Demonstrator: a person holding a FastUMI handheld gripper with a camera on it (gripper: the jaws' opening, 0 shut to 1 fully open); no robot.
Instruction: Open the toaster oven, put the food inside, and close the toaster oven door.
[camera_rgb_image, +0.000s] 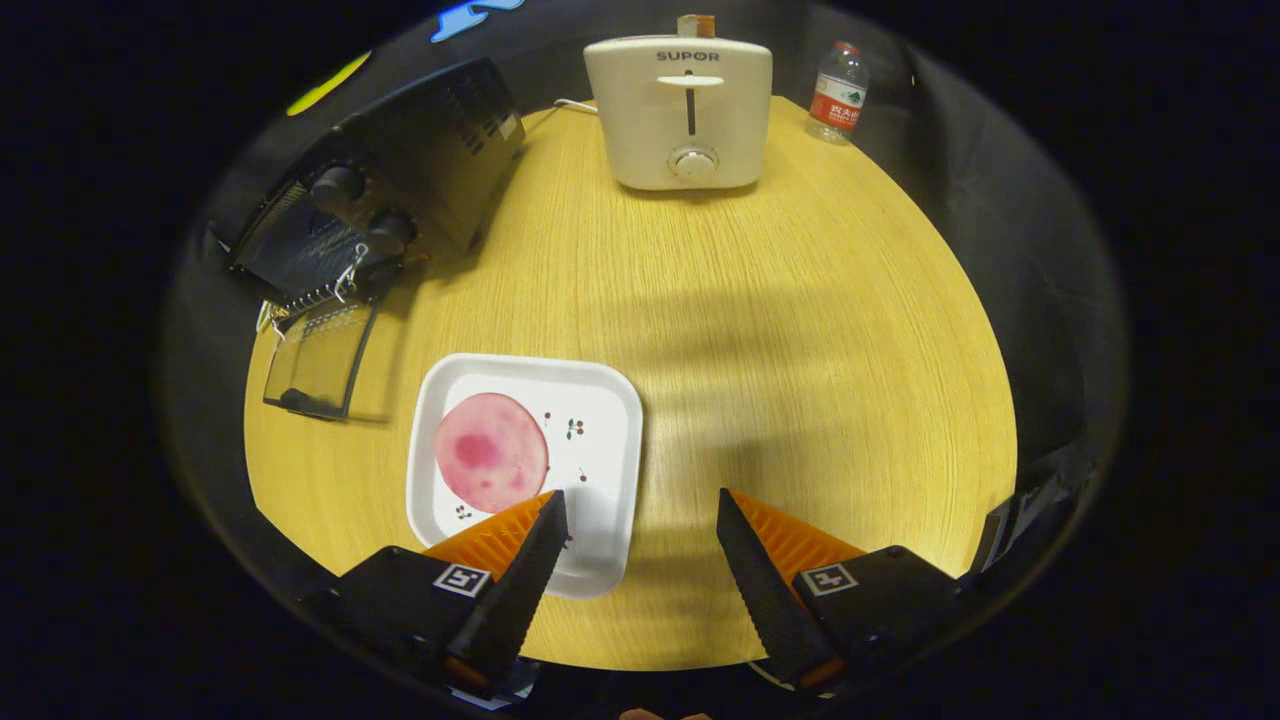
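A black toaster oven stands at the far left of the round wooden table, and its glass door is folded down flat toward me. A round pink slice of meat lies on a white square plate, just ahead of my left finger. My gripper hovers above the near side of the table, open, with nothing between its fingers. The left fingertip overlaps the plate's near edge in the view.
A cream pop-up toaster with a slice of bread sticking out stands at the back of the table. A plastic water bottle stands to its right. Bare wood stretches right of the plate.
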